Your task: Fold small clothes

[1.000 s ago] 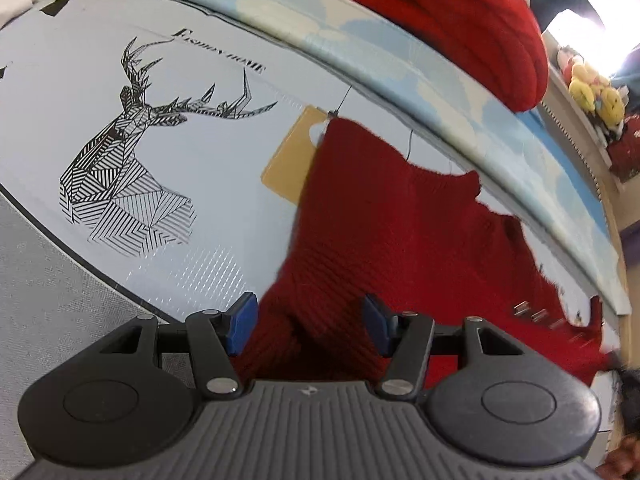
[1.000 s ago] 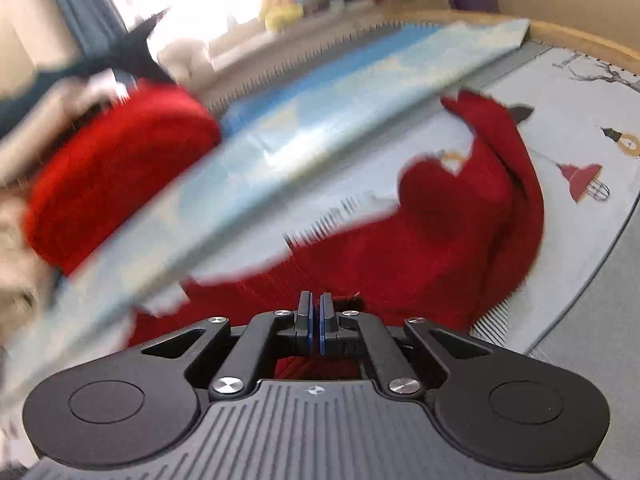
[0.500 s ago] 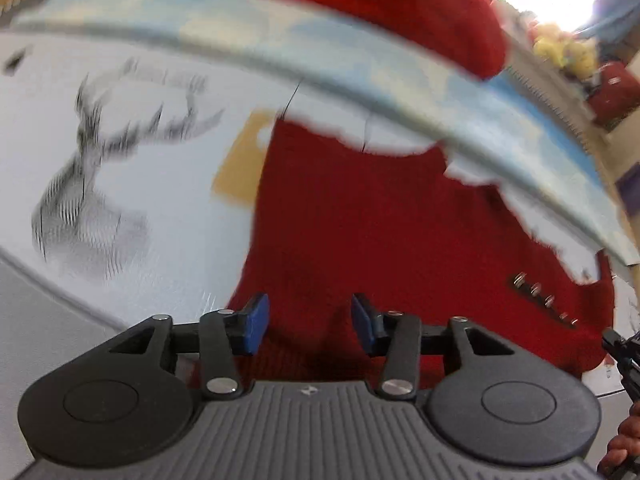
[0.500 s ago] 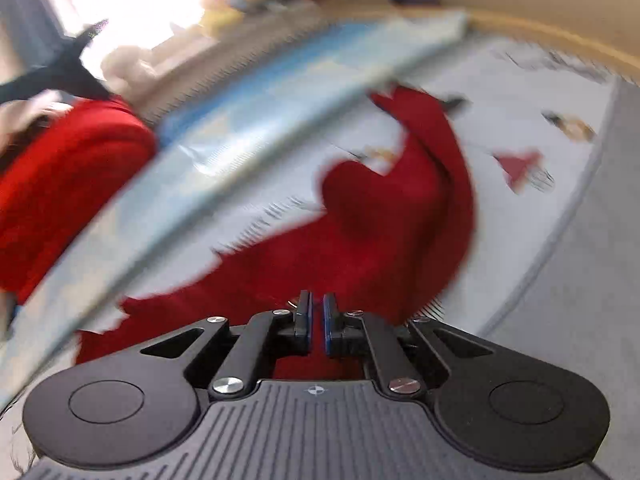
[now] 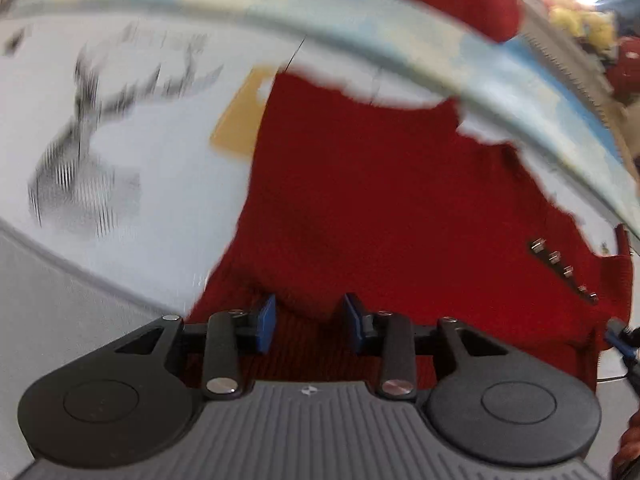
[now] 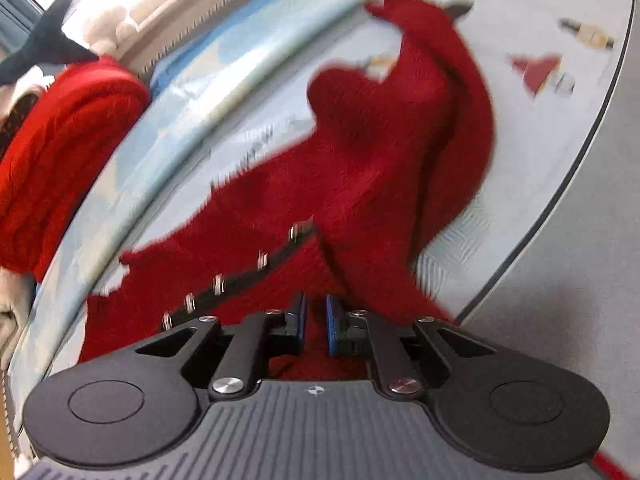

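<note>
Hovering low over the red knitted garment [image 5: 380,200], the left gripper [image 5: 310,322] has its blue pads [image 5: 266,322] apart with a raised fold of the knit between them; its jaws have just been closing, and I cannot tell whether the pads press the cloth yet. The right gripper [image 6: 314,322] sits at the garment's other side, its jaws parted by a narrow slit and just opening, red knit behind the gap, nothing clearly pinched. Just past it, toward ten o'clock in its view, a row of small metal snaps [image 6: 218,284] runs along a dark edge of the garment. The garment lies spread on a pale printed cloth [image 5: 152,152], one sleeve [image 6: 452,92] trailing toward one o'clock. Further out at ten o'clock, a blurred deer drawing [image 5: 92,152] marks the cloth. Beyond, a light blue band [image 5: 400,32] crosses, with another red knit heap [image 6: 52,152] behind it.
</note>
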Demonstrator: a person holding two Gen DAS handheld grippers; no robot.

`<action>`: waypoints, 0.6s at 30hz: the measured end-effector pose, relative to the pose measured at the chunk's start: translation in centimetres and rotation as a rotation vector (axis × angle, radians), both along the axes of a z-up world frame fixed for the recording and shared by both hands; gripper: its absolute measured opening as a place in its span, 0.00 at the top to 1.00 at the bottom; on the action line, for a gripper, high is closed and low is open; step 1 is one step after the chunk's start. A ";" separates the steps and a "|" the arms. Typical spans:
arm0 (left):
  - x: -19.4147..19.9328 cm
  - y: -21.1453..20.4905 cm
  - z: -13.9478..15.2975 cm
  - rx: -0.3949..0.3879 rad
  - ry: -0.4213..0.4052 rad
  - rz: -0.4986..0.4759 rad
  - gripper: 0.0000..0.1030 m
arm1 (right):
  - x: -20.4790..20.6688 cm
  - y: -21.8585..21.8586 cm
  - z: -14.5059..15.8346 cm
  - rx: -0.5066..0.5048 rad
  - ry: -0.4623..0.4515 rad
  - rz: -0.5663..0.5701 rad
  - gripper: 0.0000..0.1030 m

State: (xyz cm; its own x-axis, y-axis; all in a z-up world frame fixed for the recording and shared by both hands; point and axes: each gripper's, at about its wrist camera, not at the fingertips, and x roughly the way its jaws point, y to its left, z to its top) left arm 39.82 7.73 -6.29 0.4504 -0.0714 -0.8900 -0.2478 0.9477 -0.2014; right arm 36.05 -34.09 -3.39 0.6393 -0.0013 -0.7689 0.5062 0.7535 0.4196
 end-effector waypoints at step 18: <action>0.0 -1.4 2.1 -0.094 -0.037 -0.017 0.60 | 7.7 -15.5 0.5 -0.395 -0.017 -0.011 0.57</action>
